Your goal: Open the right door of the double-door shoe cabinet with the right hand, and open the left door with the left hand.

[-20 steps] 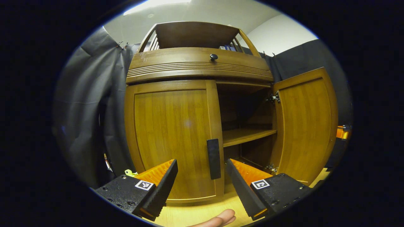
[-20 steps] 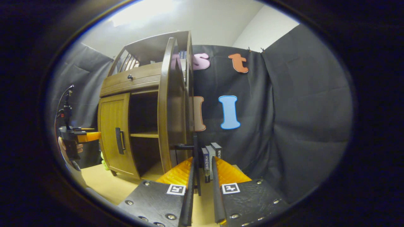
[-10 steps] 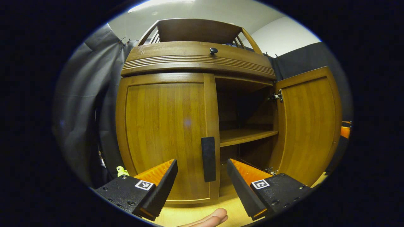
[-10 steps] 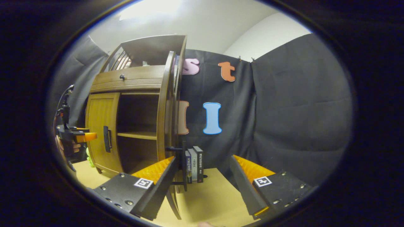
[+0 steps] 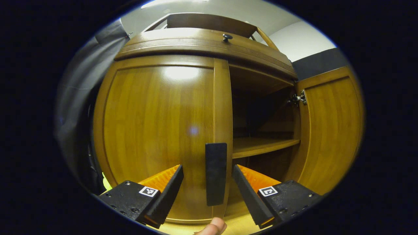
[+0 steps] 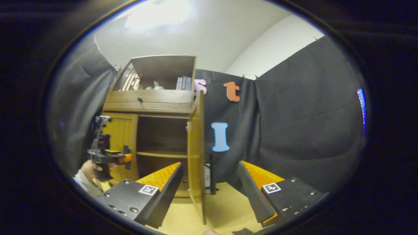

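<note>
The wooden shoe cabinet looms close in the left gripper view. Its left door is closed, with a dark vertical handle standing between the spread fingers of my left gripper, which is open and not touching it. The right door stands swung open, showing a bare inner shelf. In the right gripper view the right door is seen nearly edge-on, its handle on the far side. My right gripper is open, back from the door. The left gripper shows by the left door.
A drawer with a small knob runs above the doors. An open top rack holds books. More books stand behind the open door. The cabinet stands on a light wooden surface. A fingertip shows at the bottom.
My left gripper has moved in until the left door's handle sits between its fingers. My right gripper opened, let go of the right door's handle and drew back.
</note>
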A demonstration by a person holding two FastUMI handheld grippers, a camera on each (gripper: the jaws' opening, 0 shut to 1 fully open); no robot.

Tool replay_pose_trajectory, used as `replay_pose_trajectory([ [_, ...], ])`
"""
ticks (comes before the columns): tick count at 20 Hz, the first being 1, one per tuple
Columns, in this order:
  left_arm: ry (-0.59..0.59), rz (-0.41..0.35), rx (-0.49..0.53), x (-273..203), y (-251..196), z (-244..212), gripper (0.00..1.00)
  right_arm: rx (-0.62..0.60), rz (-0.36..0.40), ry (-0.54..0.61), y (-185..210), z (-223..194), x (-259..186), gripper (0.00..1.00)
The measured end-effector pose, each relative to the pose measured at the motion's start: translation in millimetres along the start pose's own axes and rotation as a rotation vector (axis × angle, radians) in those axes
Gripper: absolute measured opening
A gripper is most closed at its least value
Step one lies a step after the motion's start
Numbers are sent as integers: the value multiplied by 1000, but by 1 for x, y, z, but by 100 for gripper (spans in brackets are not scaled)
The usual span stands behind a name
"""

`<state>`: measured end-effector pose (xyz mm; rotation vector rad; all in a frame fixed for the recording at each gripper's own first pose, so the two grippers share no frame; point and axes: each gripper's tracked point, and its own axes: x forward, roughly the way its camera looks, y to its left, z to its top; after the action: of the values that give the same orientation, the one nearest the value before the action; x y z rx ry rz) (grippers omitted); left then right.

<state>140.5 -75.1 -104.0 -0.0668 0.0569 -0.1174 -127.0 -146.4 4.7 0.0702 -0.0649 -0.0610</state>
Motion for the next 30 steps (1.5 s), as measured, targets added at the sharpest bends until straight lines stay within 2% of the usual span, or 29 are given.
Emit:
replay_pose_trajectory([
  [3,-1,-77,-11,5,-17,3,59,-57,30,-8,31,-6,-11,100],
  [5,13,-73,-30,0,-15,2,35,-107,27,43,42,-26,-16,97],
  [6,14,-78,-19,2,-14,1,38,-122,31,69,48,-35,-20,97],
  [8,19,-94,0,0,-15,1,32,-140,61,108,62,-46,-25,100],
  [9,33,-98,2,-2,-15,0,33,-145,78,119,69,-50,-27,98],
  [11,46,-113,5,-10,-16,1,34,-164,89,138,74,-56,-29,100],
  [18,65,-208,-65,-41,-19,5,32,-145,54,123,68,-49,-37,100],
  [21,74,-213,-64,-54,-18,5,32,-134,37,117,58,-49,-40,100],
  [30,72,-230,-23,-114,-5,14,32,-101,65,114,66,-52,-52,100],
])
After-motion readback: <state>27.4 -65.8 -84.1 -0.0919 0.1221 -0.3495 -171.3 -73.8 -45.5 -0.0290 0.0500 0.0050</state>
